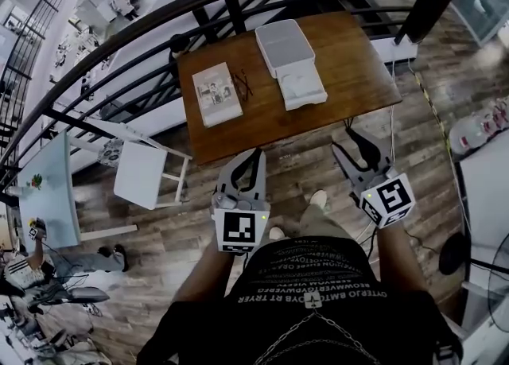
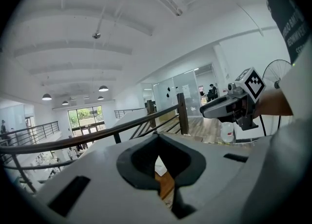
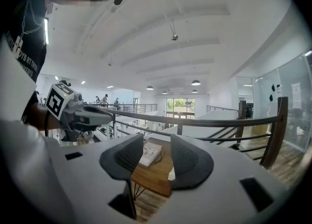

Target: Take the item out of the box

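so from where I'm standing nothing's been touched yet; the person is a few steps short of the wooden table (image 1: pixel 254 129), which sits at their 12 o'clock against the black railing (image 1: pixel 159 21); the white box (image 1: pixel 285 44) is at about 1 o'clock on the tabletop, already open by the look of it, lid half on the far side and the nearer half showing a pale item (image 1: pixel 302 85) nested inside; too small from here to say what it is; there's also a booklet (image 1: pixel 216 95) at roughly 11 o'clock on the table, well apart from the box; the left gripper (image 1: pixel 253 161) has its jaws pinched together at the tips with nothing in them, and the right gripper (image 1: pixel 344 139) has its jaws spread wide, also empty, the table just visible through the gap; both are held out low in front of the body, well apart from the box; my guess on handling: that item looks like a flat, stiff, smooth-skinned thing sitting snug in its tray, probably light, so it could be slippery and might drag the tray up with it; I'd pin the box rim with the closed left gripper at its 9 o'clock edge and have the right one bite the item across a short edge at 3 o'clock, where there's a bit of lip to get under, then lift straight up; squeezing hard seems pointless and risky on something that thin
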The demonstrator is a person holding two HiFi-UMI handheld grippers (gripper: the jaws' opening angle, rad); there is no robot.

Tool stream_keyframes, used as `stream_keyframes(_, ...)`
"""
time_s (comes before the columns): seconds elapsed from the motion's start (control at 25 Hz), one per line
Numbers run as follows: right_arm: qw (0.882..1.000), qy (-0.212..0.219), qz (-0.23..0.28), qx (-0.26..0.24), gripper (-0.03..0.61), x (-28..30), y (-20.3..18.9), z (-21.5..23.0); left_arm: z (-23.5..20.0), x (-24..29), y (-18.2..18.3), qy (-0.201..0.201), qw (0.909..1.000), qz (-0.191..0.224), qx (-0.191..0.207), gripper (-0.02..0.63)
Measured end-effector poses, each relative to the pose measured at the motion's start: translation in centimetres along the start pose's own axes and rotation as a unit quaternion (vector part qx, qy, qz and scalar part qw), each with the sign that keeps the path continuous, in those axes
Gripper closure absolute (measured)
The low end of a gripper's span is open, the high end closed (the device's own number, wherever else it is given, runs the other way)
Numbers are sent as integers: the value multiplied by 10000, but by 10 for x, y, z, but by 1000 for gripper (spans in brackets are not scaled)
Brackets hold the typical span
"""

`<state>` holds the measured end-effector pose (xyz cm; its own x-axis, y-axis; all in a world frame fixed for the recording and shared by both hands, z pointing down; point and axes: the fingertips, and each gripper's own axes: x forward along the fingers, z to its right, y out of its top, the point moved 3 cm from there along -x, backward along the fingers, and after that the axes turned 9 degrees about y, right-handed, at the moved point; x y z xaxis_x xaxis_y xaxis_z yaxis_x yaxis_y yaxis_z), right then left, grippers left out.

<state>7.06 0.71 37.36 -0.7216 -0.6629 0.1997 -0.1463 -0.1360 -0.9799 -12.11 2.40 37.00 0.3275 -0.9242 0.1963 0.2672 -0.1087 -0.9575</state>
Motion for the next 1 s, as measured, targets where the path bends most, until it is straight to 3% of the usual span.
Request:
stream_keyframes(0.48,9999,139,-24,44,403,20,3,67,12,73,18,9,10000,-29,-39,609)
stream_keyframes(1.0,9988,443,180,-73,403,11,11,135,46,124,47,297,9996,0,19,609)
